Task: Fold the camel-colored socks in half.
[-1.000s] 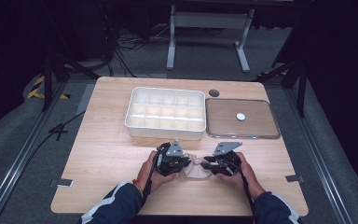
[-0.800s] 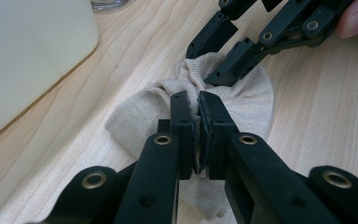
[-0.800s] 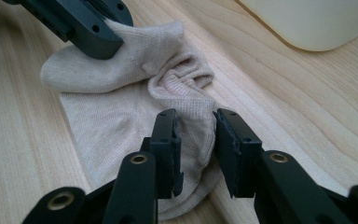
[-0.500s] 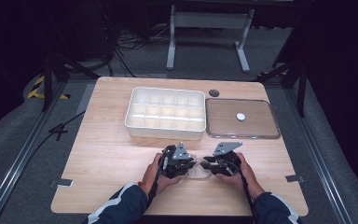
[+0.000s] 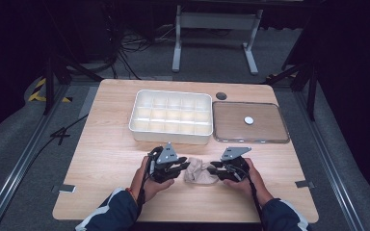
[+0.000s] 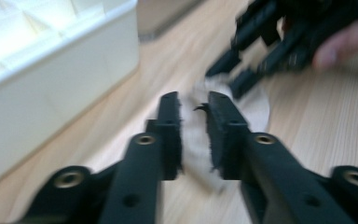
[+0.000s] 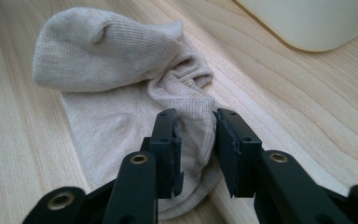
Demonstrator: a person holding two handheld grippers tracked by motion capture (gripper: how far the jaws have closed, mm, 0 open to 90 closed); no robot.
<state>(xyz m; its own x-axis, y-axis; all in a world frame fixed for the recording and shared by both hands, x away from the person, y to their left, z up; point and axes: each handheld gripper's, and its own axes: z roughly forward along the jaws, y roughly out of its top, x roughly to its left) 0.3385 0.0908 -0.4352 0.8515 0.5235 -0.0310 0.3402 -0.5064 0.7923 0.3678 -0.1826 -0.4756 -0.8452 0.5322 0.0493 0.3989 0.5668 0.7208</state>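
Note:
A beige sock (image 5: 200, 172) lies bunched on the wooden table between my two grippers. In the right gripper view the right gripper (image 7: 195, 116) is shut on a fold at the sock's (image 7: 112, 51) near edge, with cloth squeezed between the pads. From the left, the left gripper (image 5: 184, 166) reaches the sock's other side. Its jaws have just been opening. In the blurred left gripper view the left gripper (image 6: 193, 105) keeps a narrow gap, with pale sock cloth (image 6: 256, 105) beneath and beyond the tips. The right gripper (image 6: 233, 72) faces it there.
A white compartment tray (image 5: 171, 129) stands just behind the hands. To its right lies a flat clear lid (image 5: 231, 126) with a small white knob (image 5: 248, 120). A dark round disc (image 5: 221, 96) sits behind it. The table's front edge is close under the forearms.
The left gripper went right toward the sock, then drew back a little to the left. The sock lay flatter before and is now bunched. The right gripper has kept still.

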